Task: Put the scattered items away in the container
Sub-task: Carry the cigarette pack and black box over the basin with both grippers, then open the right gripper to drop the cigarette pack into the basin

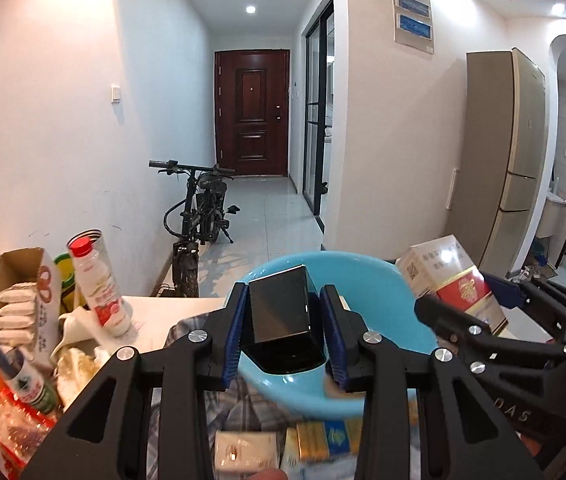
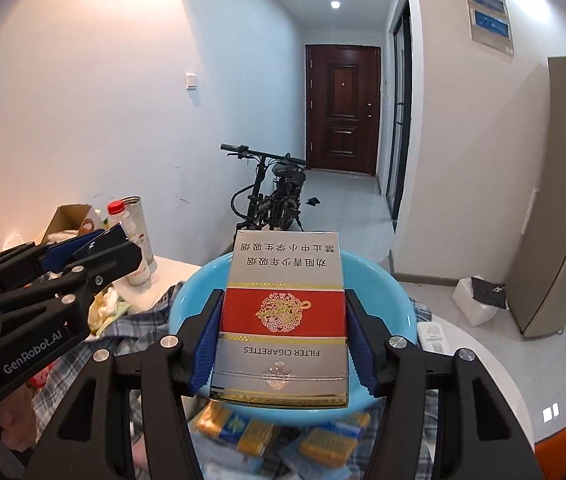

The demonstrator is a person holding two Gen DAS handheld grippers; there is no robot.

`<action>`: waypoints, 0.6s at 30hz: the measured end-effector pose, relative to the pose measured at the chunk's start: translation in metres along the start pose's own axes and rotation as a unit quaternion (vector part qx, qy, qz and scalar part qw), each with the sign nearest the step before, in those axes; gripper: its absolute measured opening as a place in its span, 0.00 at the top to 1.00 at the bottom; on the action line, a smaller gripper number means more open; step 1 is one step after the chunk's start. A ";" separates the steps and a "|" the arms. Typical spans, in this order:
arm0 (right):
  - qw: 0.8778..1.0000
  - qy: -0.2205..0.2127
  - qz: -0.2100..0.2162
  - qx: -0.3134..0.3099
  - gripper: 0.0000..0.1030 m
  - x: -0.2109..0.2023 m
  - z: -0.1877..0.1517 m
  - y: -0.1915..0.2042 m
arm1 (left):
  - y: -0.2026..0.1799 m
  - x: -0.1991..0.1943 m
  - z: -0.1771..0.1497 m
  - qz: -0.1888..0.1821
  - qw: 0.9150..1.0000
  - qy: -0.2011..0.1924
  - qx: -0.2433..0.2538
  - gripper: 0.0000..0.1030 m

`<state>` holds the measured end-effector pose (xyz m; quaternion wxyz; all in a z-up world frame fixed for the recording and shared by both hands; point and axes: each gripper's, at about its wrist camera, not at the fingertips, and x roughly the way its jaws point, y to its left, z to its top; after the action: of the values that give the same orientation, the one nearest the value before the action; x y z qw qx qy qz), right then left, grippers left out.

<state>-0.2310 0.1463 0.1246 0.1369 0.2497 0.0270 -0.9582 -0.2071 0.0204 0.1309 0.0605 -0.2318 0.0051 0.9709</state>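
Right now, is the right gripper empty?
No, the right gripper is clamped on a red and silver cigarette carton above the blue bowl.

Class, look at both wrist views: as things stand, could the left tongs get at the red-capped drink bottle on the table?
Probably not yet. The left tongs are shut on a black box over the blue bowl. The red-capped bottle stands unobstructed to their left, but they must release first.

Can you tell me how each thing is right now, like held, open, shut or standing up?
left gripper: shut on the black box
black box: held above the blue bowl
right gripper: shut on the cigarette carton
cigarette carton: held over the bowl, print upside down
blue bowl: upright, inside mostly hidden
red-capped bottle: capped, standing
cardboard box: open, packets inside
brown door: shut
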 end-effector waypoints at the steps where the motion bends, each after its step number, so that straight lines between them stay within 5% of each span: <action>1: 1.000 0.003 0.003 0.005 0.42 0.009 0.001 -0.003 | 0.000 0.007 -0.001 -0.004 1.000 0.002 -0.003 0.66; 8: 0.999 0.039 0.007 0.018 0.42 0.059 -0.008 -0.016 | -0.002 0.051 -0.017 0.000 0.999 0.032 0.001 0.66; 18: 0.999 0.043 -0.012 0.010 0.42 0.066 -0.013 -0.019 | -0.001 0.058 -0.012 0.021 0.999 0.025 0.006 0.66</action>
<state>-0.2853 0.1494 0.0811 0.1212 0.2920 0.0260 -0.9484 -0.2533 0.0272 0.0938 0.0414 -0.2553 0.0177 0.9658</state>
